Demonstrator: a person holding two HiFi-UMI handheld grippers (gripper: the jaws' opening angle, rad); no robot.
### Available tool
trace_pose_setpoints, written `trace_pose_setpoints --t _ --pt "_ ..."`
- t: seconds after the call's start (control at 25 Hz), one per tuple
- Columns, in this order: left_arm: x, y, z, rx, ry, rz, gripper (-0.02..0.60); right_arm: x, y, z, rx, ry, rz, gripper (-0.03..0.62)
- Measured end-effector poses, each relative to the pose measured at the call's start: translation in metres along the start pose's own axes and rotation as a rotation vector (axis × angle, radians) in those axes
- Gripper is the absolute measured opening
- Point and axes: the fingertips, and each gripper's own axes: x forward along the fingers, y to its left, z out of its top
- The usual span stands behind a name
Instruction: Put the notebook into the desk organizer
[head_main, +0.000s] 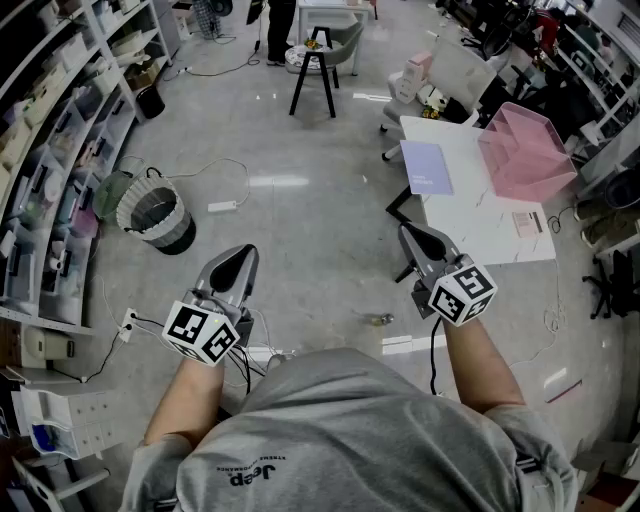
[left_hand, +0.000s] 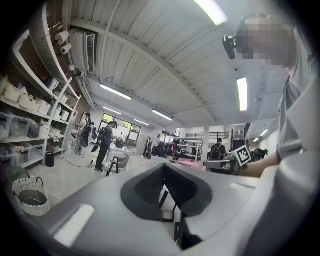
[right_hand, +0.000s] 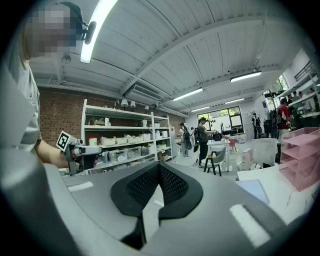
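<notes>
A lilac notebook (head_main: 427, 167) lies flat on the white table (head_main: 480, 225) at the right. It also shows in the right gripper view (right_hand: 254, 190). Behind it stands the pink desk organizer (head_main: 525, 150), seen at the right edge of the right gripper view (right_hand: 301, 157). My right gripper (head_main: 410, 232) (right_hand: 159, 166) hovers over the floor just short of the table's near-left corner, jaws shut and empty. My left gripper (head_main: 240, 255) (left_hand: 164, 167) hangs over the floor far to the left, also shut with nothing in it.
A mesh waste basket (head_main: 155, 215) stands on the floor at the left beside long storage shelves (head_main: 60, 150). A black stool (head_main: 313, 75) and a white chair (head_main: 455, 70) stand further back. A power strip (head_main: 222, 207) and cables lie on the floor. A small card (head_main: 527, 222) lies on the table.
</notes>
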Motion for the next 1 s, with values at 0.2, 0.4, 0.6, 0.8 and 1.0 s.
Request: trace_pose_setpoints --t 0.2,0.4,0.6,0.8,1.0 --pt "0.003 0.001 0.002 -0.004 0.006 0.005 0.058 0.003 -0.003 0.002 0.002 0.001 -0.001 0.000" --pt "0.010 0.001 0.004 -0.004 0.008 0.005 0.058 0.006 -0.010 0.003 0.028 -0.004 0.012 0.000" --pt "0.019 -0.002 0.002 -0.003 0.000 0.000 0.058 0.004 -0.019 0.005 0.031 -0.015 0.006 0.002" --pt "0.034 -0.012 0.005 0.006 -0.008 0.004 0.115 0.000 -0.028 0.007 -0.010 -0.009 0.028 0.003" --pt "0.052 -0.041 0.005 0.029 -0.005 -0.025 0.296 -0.015 -0.044 0.012 -0.022 -0.013 0.057 0.003"
